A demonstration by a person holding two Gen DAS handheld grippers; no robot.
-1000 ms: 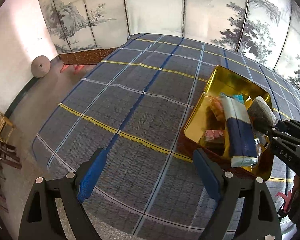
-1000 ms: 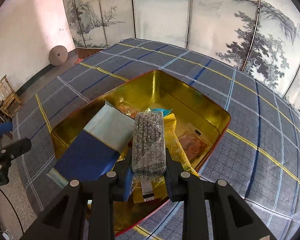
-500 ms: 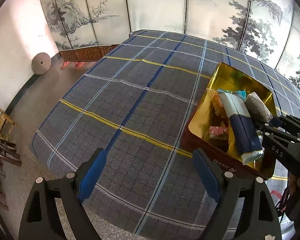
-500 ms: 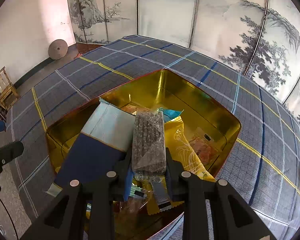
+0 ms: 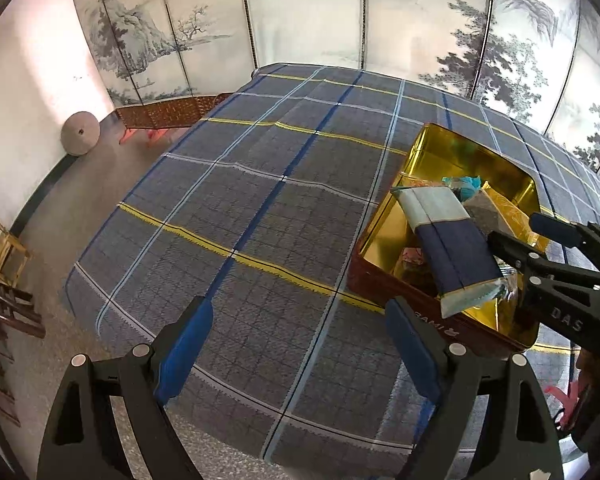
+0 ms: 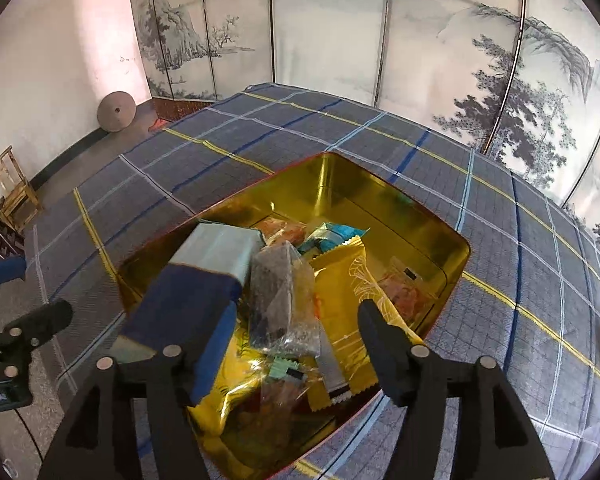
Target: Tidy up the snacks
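Observation:
A red tin with a gold inside (image 6: pixel 380 178) stands on the plaid cloth and holds several snack packs. My right gripper (image 6: pixel 296 314) hovers over its near end and its jaws are opening. Between them lies a dark snack in a clear wrapper (image 6: pixel 278 292), resting on the other packs with neither pad pressing on it. Beside it are a blue-and-pale pack (image 6: pixel 192 296) leaning on the tin's left rim, a gold packet (image 6: pixel 348 280) and a teal packet (image 6: pixel 332 236). My left gripper (image 5: pixel 298 320) stands open and empty over bare cloth, left of the tin (image 5: pixel 420 308).
The plaid cloth (image 5: pixel 260 200) covers a large table whose near-left edge drops to the floor. Painted folding screens (image 5: pixel 308 12) close off the far side. A round stone disc (image 5: pixel 80 133) leans on the left wall, and wooden chairs (image 5: pixel 0 248) stand at the far left.
My right gripper's jaws have spread apart and let go of the dark snack, which now lies in the tin. The left gripper has stayed open and nearly still.

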